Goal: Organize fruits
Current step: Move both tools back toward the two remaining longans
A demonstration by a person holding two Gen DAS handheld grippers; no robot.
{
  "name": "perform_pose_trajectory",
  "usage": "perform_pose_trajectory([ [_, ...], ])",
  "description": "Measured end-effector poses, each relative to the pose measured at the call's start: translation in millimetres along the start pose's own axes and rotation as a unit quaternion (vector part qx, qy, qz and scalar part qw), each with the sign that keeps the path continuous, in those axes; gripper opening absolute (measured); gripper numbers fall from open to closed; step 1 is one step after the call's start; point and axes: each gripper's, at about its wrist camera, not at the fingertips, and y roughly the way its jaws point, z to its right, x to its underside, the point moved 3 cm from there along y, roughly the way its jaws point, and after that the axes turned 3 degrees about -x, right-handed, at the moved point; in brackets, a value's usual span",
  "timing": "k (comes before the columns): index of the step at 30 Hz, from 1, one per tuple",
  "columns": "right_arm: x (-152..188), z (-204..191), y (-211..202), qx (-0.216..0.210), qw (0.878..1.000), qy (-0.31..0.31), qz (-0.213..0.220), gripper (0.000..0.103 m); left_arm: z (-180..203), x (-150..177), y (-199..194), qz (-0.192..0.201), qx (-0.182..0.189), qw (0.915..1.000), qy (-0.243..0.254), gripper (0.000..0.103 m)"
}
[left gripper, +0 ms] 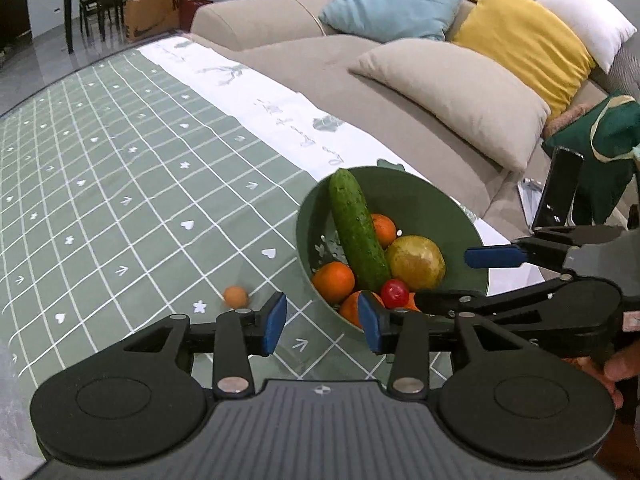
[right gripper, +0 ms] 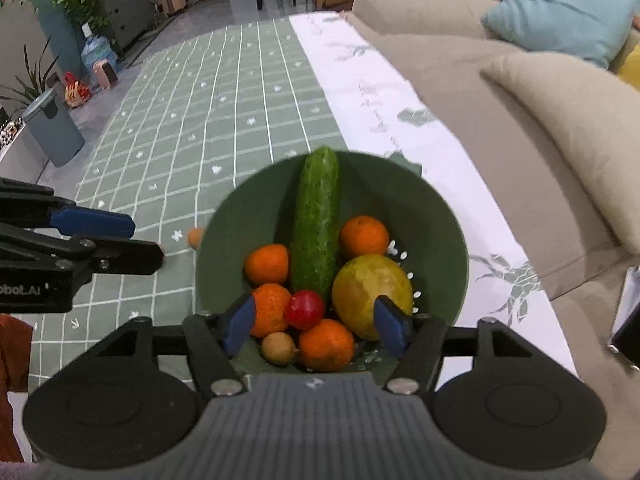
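A green bowl [right gripper: 444, 224] stands on the checked tablecloth near its white border. It holds a cucumber [right gripper: 316, 224], several oranges [right gripper: 363, 237], a yellow-green round fruit [right gripper: 370, 294], a small red fruit [right gripper: 305, 309] and a small brown fruit [right gripper: 279, 348]. The bowl [left gripper: 412, 200] also shows in the left wrist view. A small orange-brown fruit [left gripper: 236, 296] lies loose on the cloth left of the bowl. My right gripper [right gripper: 316, 326] is open and empty over the bowl's near side. My left gripper [left gripper: 322, 322] is open and empty, just left of the bowl's near rim.
A beige sofa [left gripper: 320, 68] with several cushions runs along the table's far side. A dark green bag [left gripper: 600, 148] lies on the sofa. A phone-like object [left gripper: 558, 192] stands at the right. A grey bin [right gripper: 52, 128] and plants stand on the floor at left.
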Motion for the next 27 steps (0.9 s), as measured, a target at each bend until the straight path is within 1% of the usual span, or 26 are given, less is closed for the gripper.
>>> perform_pose_trajectory([
  [4,5,-20,-14,0.012,0.999,-0.008,0.029,0.069,-7,7,-13,0.022,-0.018,0.9996,0.005,0.049],
  [9,11,-51,-24,0.037,0.997,-0.023,0.070,0.069,-21,20,-29,0.047,-0.044,0.9979,0.003,0.050],
  [12,18,-73,-26,0.043,0.994,-0.037,0.090,0.069,-32,30,-37,0.055,-0.057,0.9969,-0.005,0.051],
  [15,27,-96,-22,0.045,0.992,-0.054,0.102,0.069,-42,41,-42,0.057,-0.072,0.9957,-0.008,0.051],
  [21,42,-135,-8,0.036,0.991,-0.091,0.096,0.069,-64,67,-44,0.047,-0.093,0.9942,-0.026,0.051],
  [23,45,-145,-2,0.031,0.990,-0.107,0.088,0.066,-72,74,-44,0.045,-0.097,0.9935,-0.038,0.051],
  [25,47,-152,5,0.026,0.989,-0.122,0.080,0.058,-79,79,-44,0.042,-0.099,0.9929,-0.050,0.051],
  [27,49,-157,12,0.025,0.988,-0.136,0.073,0.054,-85,84,-43,0.041,-0.102,0.9923,-0.058,0.051],
])
